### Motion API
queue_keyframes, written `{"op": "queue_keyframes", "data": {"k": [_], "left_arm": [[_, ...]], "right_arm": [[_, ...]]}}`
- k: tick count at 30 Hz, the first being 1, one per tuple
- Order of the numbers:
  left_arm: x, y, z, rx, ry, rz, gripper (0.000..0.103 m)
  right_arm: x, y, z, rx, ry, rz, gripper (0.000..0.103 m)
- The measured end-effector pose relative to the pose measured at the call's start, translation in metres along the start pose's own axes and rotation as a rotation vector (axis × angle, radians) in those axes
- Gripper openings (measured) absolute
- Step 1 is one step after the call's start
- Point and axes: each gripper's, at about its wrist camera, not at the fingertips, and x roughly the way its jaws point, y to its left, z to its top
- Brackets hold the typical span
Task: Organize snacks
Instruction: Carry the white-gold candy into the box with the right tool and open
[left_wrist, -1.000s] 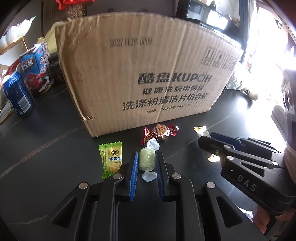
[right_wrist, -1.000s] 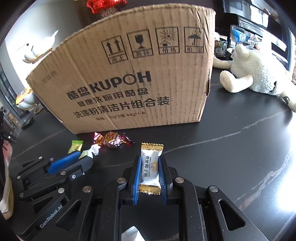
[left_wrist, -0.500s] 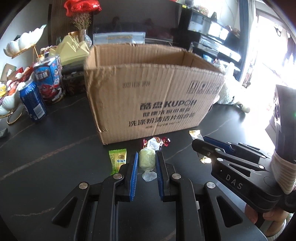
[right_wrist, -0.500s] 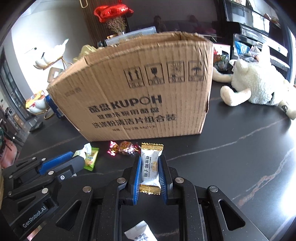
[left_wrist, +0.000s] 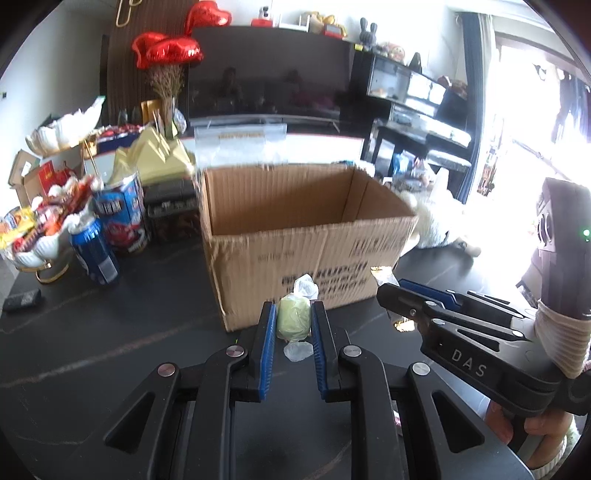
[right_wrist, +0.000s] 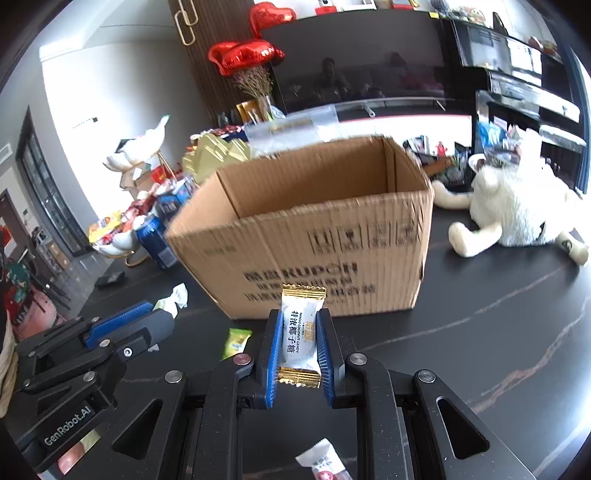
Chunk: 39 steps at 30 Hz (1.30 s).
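Note:
My left gripper (left_wrist: 293, 314) is shut on a pale green candy in clear wrap (left_wrist: 293, 322), held above the dark table in front of the open cardboard box (left_wrist: 295, 240). My right gripper (right_wrist: 299, 321) is shut on a white coconut candy with gold ends (right_wrist: 300, 334), also raised before the cardboard box (right_wrist: 306, 229). The box's inside wall shows bare brown; its floor is hidden. Each gripper appears in the other's view: the right gripper (left_wrist: 402, 291) at right, the left gripper (right_wrist: 162, 317) at left. A green candy packet (right_wrist: 236, 341) lies on the table, a white wrapped candy (right_wrist: 321, 463) near my fingers' base.
Left of the box stand a blue can (left_wrist: 96, 251), a blue snack carton (left_wrist: 122, 218) and a white dish of snacks (left_wrist: 33, 236). A white plush toy (right_wrist: 517, 210) lies right of the box. A small dark object (left_wrist: 20, 299) sits at the table's left edge.
Both grippers have risen with their candies, so the box's open top and inner walls now show. The red-wrapped candy and green packet have dropped out of the left wrist view.

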Motion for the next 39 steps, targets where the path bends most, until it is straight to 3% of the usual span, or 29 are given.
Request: {"op": "queue_keyframes", "data": {"k": [9,15,26,37,39], "left_arm": [[-0.030,0.003,0.036,0.015,-0.081,0.008,0.020],[-0.039,0.004,0.059,0.035,-0.109,0.016,0.020],[-0.021,0.017,0.098,0.018,-0.088,0.011,0.020],[0.026,0.030,0.129,-0.036,-0.033,0.006,0.020],[0.032,0.032,0.133,-0.050,-0.023,0.011,0.028]], "right_arm": [[-0.036,0.021,0.042,-0.046,-0.112,-0.007,0.020],[-0.045,0.029,0.064,-0.071,-0.138,-0.013,0.020],[-0.027,0.032,0.106,-0.111,-0.114,-0.031,0.020],[0.014,0.026,0.130,-0.137,-0.048,-0.050,0.020],[0.021,0.023,0.133,-0.135,-0.041,-0.053,0.021]]}}
